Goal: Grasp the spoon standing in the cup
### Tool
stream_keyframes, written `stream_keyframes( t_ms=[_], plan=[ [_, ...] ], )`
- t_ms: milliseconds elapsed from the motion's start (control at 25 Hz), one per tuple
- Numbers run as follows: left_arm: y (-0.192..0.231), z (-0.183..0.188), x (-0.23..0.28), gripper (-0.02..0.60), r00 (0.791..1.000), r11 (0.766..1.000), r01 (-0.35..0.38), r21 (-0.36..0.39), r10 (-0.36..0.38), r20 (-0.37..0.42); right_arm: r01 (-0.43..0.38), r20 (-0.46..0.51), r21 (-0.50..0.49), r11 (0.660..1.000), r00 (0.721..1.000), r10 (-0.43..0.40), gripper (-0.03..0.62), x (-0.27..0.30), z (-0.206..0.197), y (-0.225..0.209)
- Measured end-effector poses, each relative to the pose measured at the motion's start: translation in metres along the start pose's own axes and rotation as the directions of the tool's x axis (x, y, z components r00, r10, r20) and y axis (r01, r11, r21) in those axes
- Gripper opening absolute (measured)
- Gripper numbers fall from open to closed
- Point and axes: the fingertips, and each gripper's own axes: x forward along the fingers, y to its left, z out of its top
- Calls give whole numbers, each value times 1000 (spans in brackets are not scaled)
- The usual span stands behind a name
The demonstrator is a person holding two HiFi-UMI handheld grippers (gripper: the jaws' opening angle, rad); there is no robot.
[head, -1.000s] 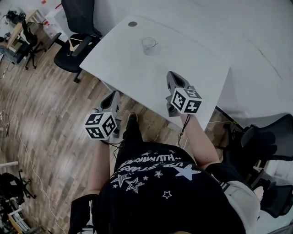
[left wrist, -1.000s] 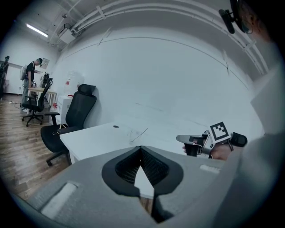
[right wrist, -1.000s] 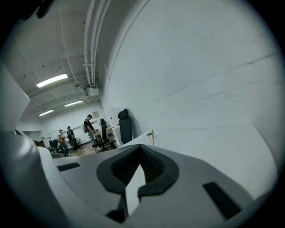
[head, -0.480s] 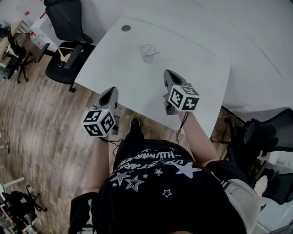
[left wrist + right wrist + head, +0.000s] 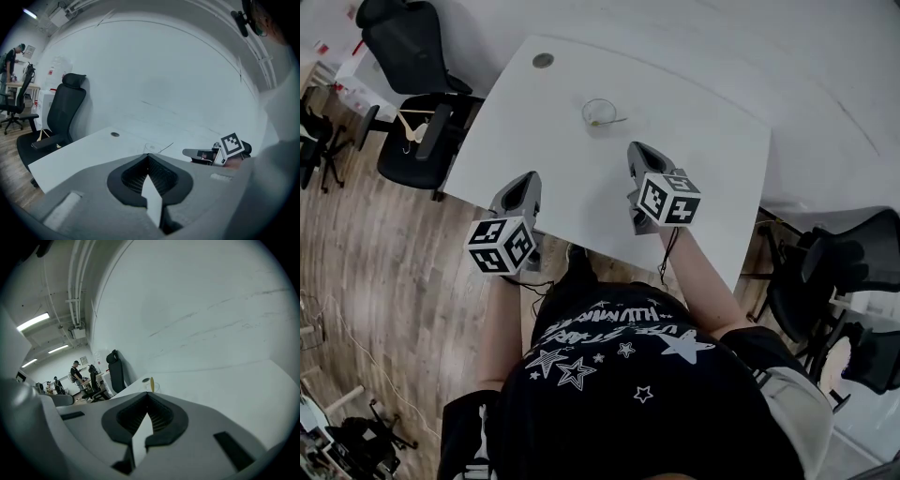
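Clear cup (image 5: 600, 111) stands on white table (image 5: 703, 141). Spoon (image 5: 609, 120) stands in the cup, its thin handle leaning out over the rim to the right in the head view. The end inside the cup looks yellowish.

Right gripper (image 5: 635, 148) is on the near side of the cup, slightly right of it, over the table and clear of the cup. Its nose points roughly at the cup. Jaws are closed tip to tip with nothing between them. In the right gripper view the cup (image 5: 151, 386) sits just above the closed tips (image 5: 147, 393), some way ahead.

Left gripper (image 5: 530, 176) is near and left of the cup, farther from it than the right one. Jaws are together and empty. In the left gripper view the cup (image 5: 151, 148) shows beyond the tips (image 5: 148, 154).

Dark round grommet (image 5: 543, 60) lies beyond and left of the cup. Black chair (image 5: 412, 141) stands well left of the cup.
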Motion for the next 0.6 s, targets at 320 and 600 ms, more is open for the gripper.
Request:
stream_keyframes(
  t_ms=[320, 600],
  plan=[
    [12, 9, 34, 6, 998, 999, 54, 3, -54, -32, 33, -12, 25, 999, 999, -33, 9, 25, -1, -8],
    [18, 15, 54, 6, 995, 996, 88, 11, -87, -55, 31, -11, 27, 999, 999, -31, 50, 45, 3, -8]
  ],
)
